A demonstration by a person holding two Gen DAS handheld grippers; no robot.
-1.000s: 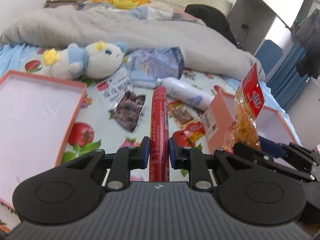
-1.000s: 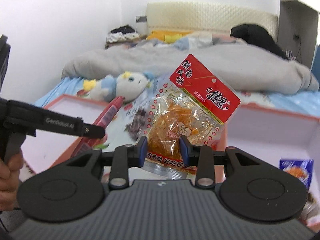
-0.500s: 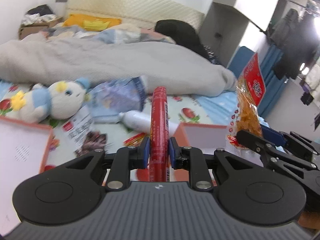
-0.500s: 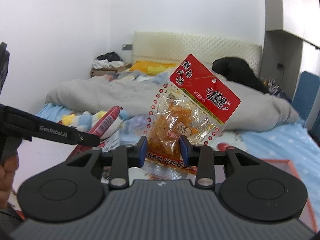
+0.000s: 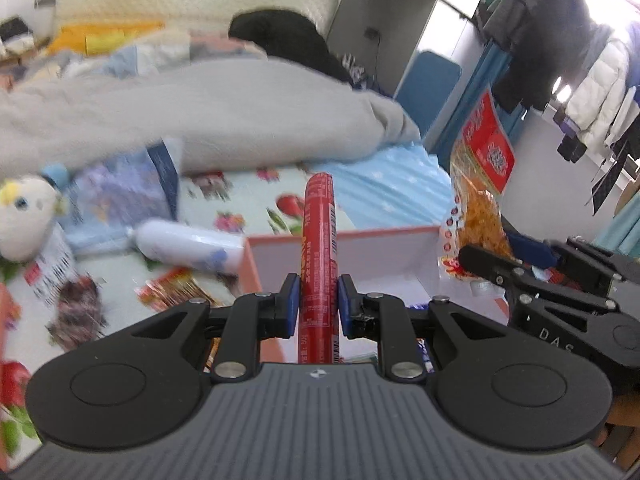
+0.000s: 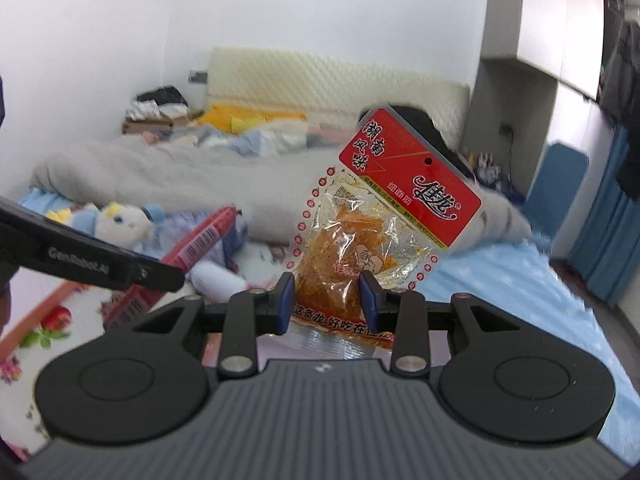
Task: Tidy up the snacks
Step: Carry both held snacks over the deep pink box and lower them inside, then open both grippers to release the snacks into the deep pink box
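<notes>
My left gripper (image 5: 318, 306) is shut on a long red sausage stick (image 5: 319, 240) that points straight ahead, over the near wall of an orange-rimmed white box (image 5: 384, 248). My right gripper (image 6: 327, 304) is shut on a clear snack bag with a red header card (image 6: 384, 216), full of orange strips. That bag (image 5: 478, 184) also shows at the right of the left wrist view, in the right gripper's black fingers (image 5: 504, 268). The sausage stick (image 6: 200, 240) and the left gripper's finger (image 6: 92, 264) appear at the left of the right wrist view.
On the fruit-print sheet lie a white tube (image 5: 188, 244), a blue-purple bag (image 5: 120, 192), small snack packets (image 5: 176, 288) and a plush toy (image 5: 24, 216). A grey duvet (image 5: 200, 116) covers the bed behind. Clothes hang on a rack (image 5: 580, 60) at the right.
Both grippers have swung to the right and risen with their snacks. The box on the right has come in front of the left gripper; the left tray has slid out of view.
</notes>
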